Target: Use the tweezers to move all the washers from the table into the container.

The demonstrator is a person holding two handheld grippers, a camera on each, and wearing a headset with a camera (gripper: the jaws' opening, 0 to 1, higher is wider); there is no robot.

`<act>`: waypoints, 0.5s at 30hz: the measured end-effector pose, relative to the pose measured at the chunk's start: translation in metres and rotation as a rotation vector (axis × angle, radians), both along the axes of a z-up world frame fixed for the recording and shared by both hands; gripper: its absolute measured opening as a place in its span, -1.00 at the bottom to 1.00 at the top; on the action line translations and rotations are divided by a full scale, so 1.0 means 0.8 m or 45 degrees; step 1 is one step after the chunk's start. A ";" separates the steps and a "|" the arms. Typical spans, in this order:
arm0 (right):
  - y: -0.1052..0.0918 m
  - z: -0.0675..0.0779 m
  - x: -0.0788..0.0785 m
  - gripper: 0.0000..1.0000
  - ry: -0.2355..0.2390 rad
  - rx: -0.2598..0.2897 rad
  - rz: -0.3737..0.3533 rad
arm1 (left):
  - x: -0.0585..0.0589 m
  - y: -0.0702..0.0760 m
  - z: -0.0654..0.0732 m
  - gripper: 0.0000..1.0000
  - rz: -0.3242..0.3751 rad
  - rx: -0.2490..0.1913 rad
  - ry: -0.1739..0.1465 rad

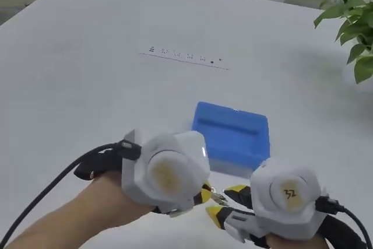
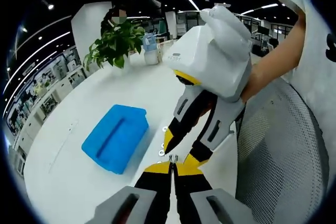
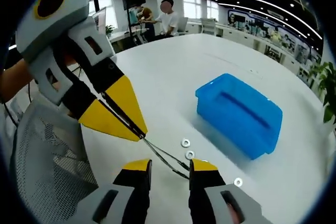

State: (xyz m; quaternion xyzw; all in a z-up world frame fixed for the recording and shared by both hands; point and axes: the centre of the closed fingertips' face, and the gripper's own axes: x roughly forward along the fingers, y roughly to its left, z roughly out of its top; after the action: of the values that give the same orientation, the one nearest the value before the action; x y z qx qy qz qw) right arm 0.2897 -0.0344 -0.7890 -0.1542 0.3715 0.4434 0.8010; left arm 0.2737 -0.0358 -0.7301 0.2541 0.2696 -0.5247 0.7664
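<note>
We see the left gripper (image 3: 137, 129) coming in from the upper left of the right gripper view. Its yellow jaws are pressed together on the tweezers (image 3: 165, 157), which run thin and slanted down toward the lower middle of that frame. Their far end reaches in between the jaws of the right gripper (image 3: 169, 167), close by the right-hand jaw. Those jaws stand well apart, and we cannot tell whether either touches the tweezers.

The washers (image 3: 185, 142) lie flat on the white table (image 3: 173, 77). Two sit near each other just above the right gripper's jaw tips, and a third lies apart from them at the lower right of the frame. All three are on bare tabletop, near the container (image 3: 239, 113) but clear of its wall. The blue container sits right of centre in this view. In the head view it is in the middle of the frame, just above both grippers.

Beyond the container, the table runs wide and bare toward the top of the head view. We see a row of small marks (image 1: 185, 56) in the upper middle and a plant (image 1: 352, 24) at the upper right edge. The table's near edge curves down the left of the right gripper view, with a mesh chair (image 3: 47, 156) just beside it. Between that edge and the container, the tabletop carries the washers, with the two grippers above it.
</note>
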 end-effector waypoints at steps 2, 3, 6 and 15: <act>0.008 0.004 0.003 -0.66 -0.008 0.013 0.028 | -0.001 0.002 0.004 -1.00 -0.015 0.012 -0.021; 0.011 0.005 0.004 -0.73 -0.012 0.020 0.049 | 0.001 0.002 0.008 -1.00 -0.013 0.010 -0.033; 0.020 0.007 0.008 -0.74 -0.005 0.048 0.067 | 0.005 0.008 0.013 -1.00 -0.021 0.050 -0.066; 0.033 0.013 0.026 -0.74 0.023 0.141 0.041 | 0.026 0.018 0.021 -1.00 0.005 0.068 -0.094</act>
State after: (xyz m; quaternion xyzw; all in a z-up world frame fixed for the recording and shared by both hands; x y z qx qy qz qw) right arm 0.3101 -0.0081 -0.7784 -0.1117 0.3513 0.4775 0.7975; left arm 0.2943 -0.0213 -0.7135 0.2930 0.2558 -0.5060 0.7699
